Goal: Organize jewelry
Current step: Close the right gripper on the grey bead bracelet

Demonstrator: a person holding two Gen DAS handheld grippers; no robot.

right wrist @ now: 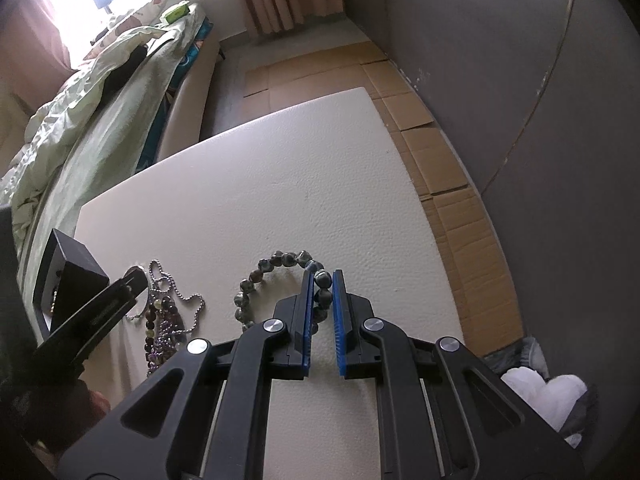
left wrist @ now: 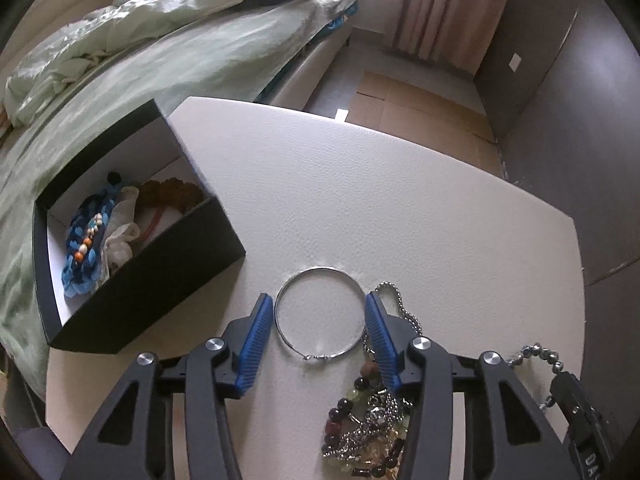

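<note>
A thin silver bangle [left wrist: 320, 312] lies flat on the white table [left wrist: 360, 184]. My left gripper [left wrist: 319, 305] is open, its blue pads on either side of the bangle. A heap of bead bracelets and ball chains [left wrist: 368, 428] lies under its right finger. An open black box [left wrist: 132, 236] at the left holds blue braided cords and other jewelry. My right gripper [right wrist: 321, 280] is shut on a dark grey-green bead bracelet [right wrist: 256, 280] that rests on the table [right wrist: 280, 184]. The heap [right wrist: 164, 316] and the left gripper [right wrist: 132, 284] show at the left there.
A bed with pale green bedding [left wrist: 140, 52] runs along the table's left side. Flattened cardboard [right wrist: 440, 168] covers the floor beyond the table. A grey wall [right wrist: 520, 80] stands at the right. A bin with white stuffing [right wrist: 540, 392] sits low at the right.
</note>
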